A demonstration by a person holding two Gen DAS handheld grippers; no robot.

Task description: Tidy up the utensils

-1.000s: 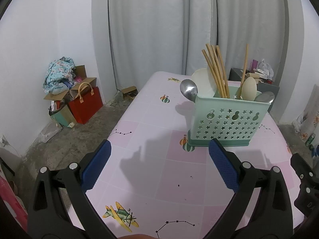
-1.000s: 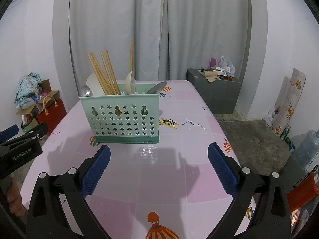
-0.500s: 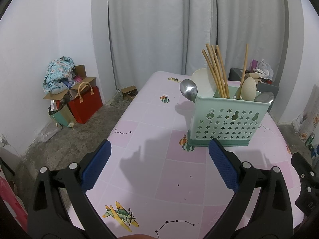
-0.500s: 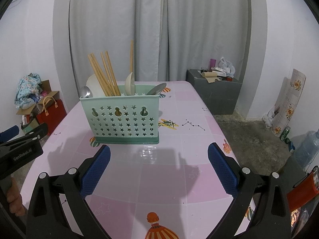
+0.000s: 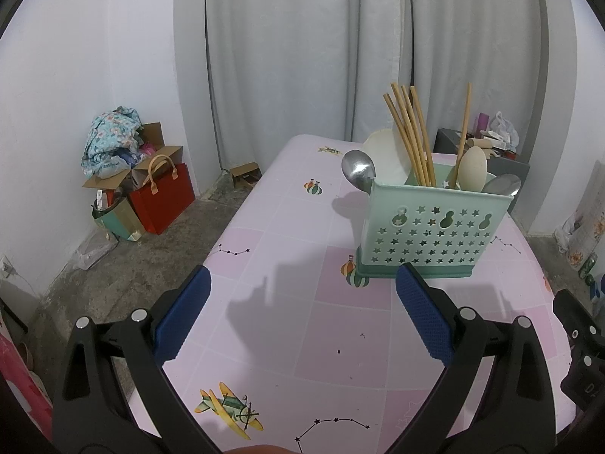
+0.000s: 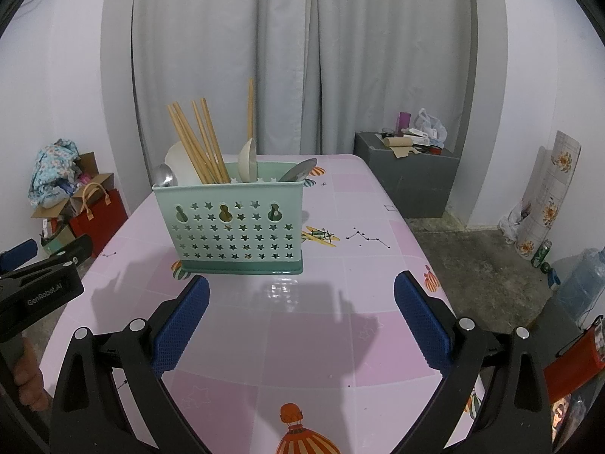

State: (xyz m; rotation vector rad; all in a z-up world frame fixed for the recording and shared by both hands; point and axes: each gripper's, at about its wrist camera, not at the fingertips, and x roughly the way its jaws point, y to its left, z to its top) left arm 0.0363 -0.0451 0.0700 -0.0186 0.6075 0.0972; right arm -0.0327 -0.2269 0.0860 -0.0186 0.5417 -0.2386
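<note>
i read the left gripper point(image 5: 302, 304) as spread wide, its blue pads point(image 5: 423, 316) apart and holding nothing, hovering above the pink table point(image 5: 287, 227). the right gripper point(image 6: 301, 310) is likewise spread wide and empty, over the same table point(image 6: 370, 265). the mint green utensil caddy point(image 5: 431, 230) stands upright on the table ahead of both grippers; from the left wrist view it sits ahead and to the right, from the right wrist view point(image 6: 236, 223) ahead and slightly left. inside it i see a bundle of wooden chopsticks point(image 5: 410, 132) leaning left, a single chopstick point(image 5: 464, 128) nearly upright, a cream spoon point(image 5: 473, 168), a metal spoon point(image 5: 358, 168) at the left end and a second metal spoon point(image 5: 503, 185) at the right end. a red bag point(image 5: 162, 198) sits on the floor by the wall
</note>
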